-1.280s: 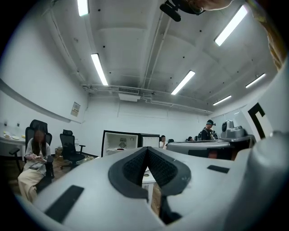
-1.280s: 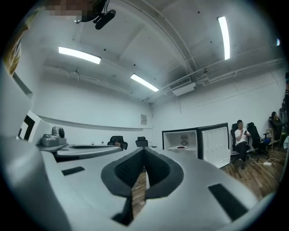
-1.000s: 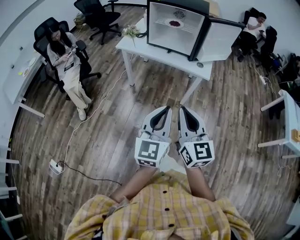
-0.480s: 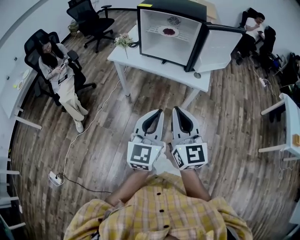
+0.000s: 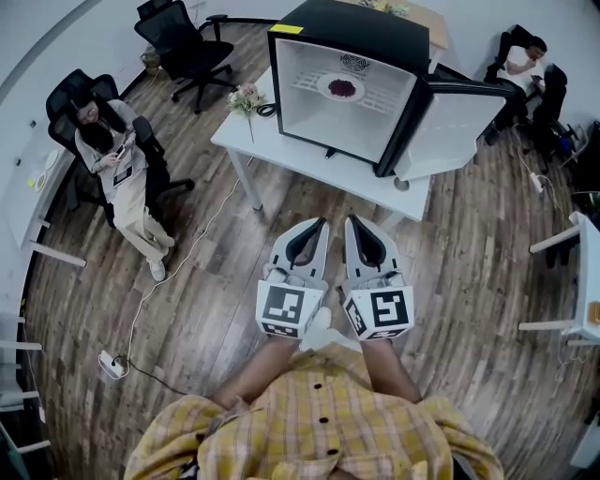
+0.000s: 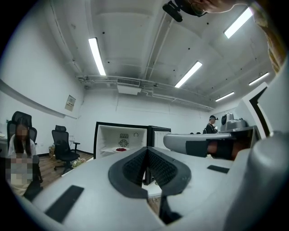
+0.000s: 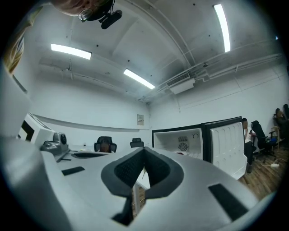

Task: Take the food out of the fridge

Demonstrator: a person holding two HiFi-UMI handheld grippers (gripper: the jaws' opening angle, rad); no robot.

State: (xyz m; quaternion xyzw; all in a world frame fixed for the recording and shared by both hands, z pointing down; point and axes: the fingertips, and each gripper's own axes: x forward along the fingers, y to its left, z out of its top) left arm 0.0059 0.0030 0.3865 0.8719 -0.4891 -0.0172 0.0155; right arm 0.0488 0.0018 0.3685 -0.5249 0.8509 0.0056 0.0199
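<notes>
A small black fridge (image 5: 380,28) stands on a white table (image 5: 281,155), its door (image 5: 450,117) swung open to the right. On its wire shelf rests a white plate with dark red food (image 5: 342,89); the food (image 6: 120,149) also shows in the left gripper view. My left gripper (image 5: 313,228) and right gripper (image 5: 356,225) are held side by side above the floor, well short of the table. Both are shut with nothing between the jaws. In the right gripper view the open fridge (image 7: 180,142) lies ahead to the right.
A person sits in a black office chair (image 5: 89,94) at the left. A second chair (image 5: 183,37) stands behind. Flowers (image 5: 242,97) sit on the table's left corner. A cable and power strip (image 5: 111,364) lie on the wooden floor. Another person (image 5: 525,61) sits far right.
The fridge and table have come nearer and now sit lower in the head view as I step forward. Both grippers stay shut and side by side.
</notes>
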